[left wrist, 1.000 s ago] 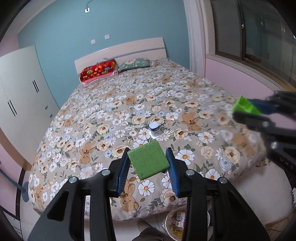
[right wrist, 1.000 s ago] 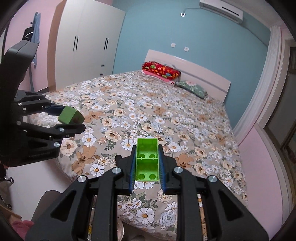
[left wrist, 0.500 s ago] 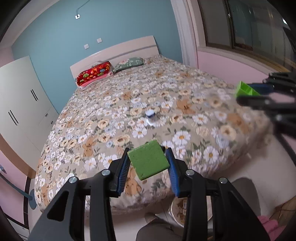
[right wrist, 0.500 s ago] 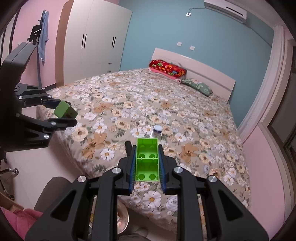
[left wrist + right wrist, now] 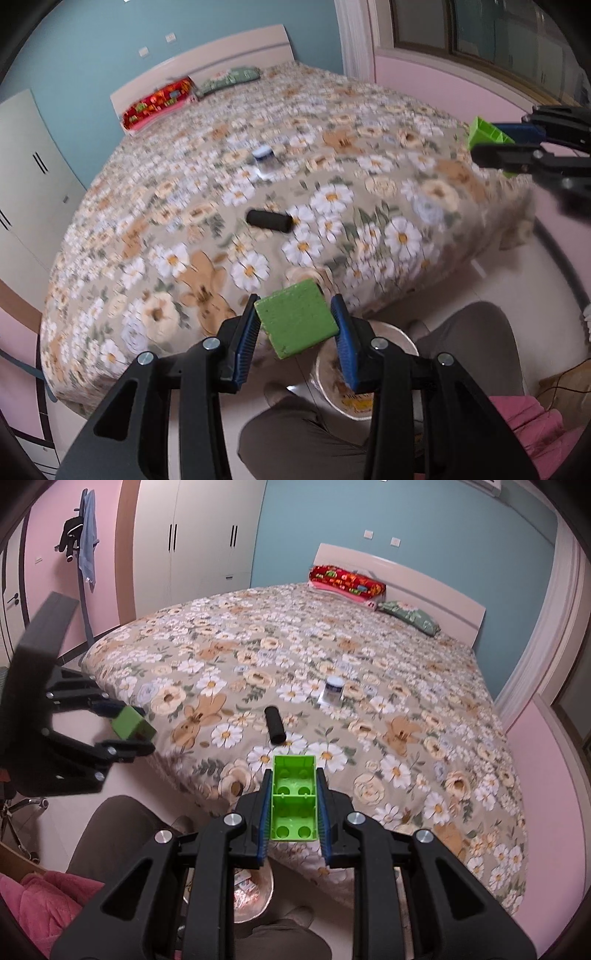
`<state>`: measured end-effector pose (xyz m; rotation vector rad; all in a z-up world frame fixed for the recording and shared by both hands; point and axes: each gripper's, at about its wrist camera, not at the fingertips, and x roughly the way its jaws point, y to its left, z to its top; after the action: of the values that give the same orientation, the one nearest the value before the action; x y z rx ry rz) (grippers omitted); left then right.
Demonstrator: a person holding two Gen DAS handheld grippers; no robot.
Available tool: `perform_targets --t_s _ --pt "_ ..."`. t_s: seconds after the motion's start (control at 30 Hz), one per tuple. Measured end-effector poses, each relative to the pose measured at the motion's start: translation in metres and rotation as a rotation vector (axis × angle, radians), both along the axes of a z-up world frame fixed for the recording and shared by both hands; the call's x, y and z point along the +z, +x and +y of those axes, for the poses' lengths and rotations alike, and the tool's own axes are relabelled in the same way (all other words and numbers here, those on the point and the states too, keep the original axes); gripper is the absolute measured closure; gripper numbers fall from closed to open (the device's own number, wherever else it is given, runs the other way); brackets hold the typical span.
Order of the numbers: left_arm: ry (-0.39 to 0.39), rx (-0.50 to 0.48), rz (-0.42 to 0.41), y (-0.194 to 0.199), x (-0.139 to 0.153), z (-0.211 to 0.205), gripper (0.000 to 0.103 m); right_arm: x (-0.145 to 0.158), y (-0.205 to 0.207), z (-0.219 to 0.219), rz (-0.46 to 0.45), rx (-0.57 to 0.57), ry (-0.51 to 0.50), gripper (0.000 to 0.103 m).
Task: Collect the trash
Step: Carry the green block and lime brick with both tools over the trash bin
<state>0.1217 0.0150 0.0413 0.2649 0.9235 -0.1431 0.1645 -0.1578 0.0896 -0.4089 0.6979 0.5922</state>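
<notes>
Green foam cube [image 5: 296, 318] and green plastic brick [image 5: 294, 798] are being pinched by left gripper [image 5: 297, 326] and right gripper [image 5: 293, 805], with the round bin [image 5: 391, 334] lying at six o'clock beneath both, nearer the left.

I cannot read any text or number in my two views. The small jar [image 5: 333, 690] on the bed and the packets inside the bin [image 5: 364, 397] carry printing, but it is too blurred.
</notes>
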Motion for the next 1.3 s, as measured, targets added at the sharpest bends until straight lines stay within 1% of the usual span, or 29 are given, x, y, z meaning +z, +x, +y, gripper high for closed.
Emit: perform_targets --t_s 0.13,0.23,0.3,0.33,0.57,0.7,0.83,1.1,1.3 --pt "-0.013 -0.009 0.049 0.002 -0.026 -0.006 0.062 -0.019 0.001 -0.001 0.040 0.004 0.015 0.081" --pt "-0.019 -0.014 0.095 0.005 -0.049 -0.010 0.062 -0.038 0.001 0.001 0.077 0.014 0.014 0.081" --pt "-0.020 -0.015 0.122 0.006 -0.065 -0.012 0.062 -0.058 0.002 0.004 0.114 0.021 0.006 0.081" --pt "-0.019 -0.015 0.145 0.007 -0.077 -0.013 0.062 -0.065 0.002 0.005 0.129 0.023 0.002 0.081" --pt "-0.023 -0.012 0.278 0.010 -0.140 -0.016 0.062 -0.145 0.009 0.016 0.281 0.030 -0.058 0.081" --pt "-0.025 -0.002 0.351 0.011 -0.177 -0.017 0.062 -0.187 0.012 0.021 0.362 0.035 -0.080 0.081" --pt "-0.027 0.013 0.422 0.012 -0.212 -0.016 0.062 -0.222 0.012 0.023 0.421 0.034 -0.098 0.081" --pt "-0.047 0.037 0.505 0.018 -0.260 -0.017 0.062 -0.275 0.012 0.025 0.495 0.016 -0.136 0.081" --pt "-0.074 0.049 0.568 0.021 -0.293 -0.018 0.062 -0.318 0.010 0.032 0.549 0.008 -0.190 0.080"
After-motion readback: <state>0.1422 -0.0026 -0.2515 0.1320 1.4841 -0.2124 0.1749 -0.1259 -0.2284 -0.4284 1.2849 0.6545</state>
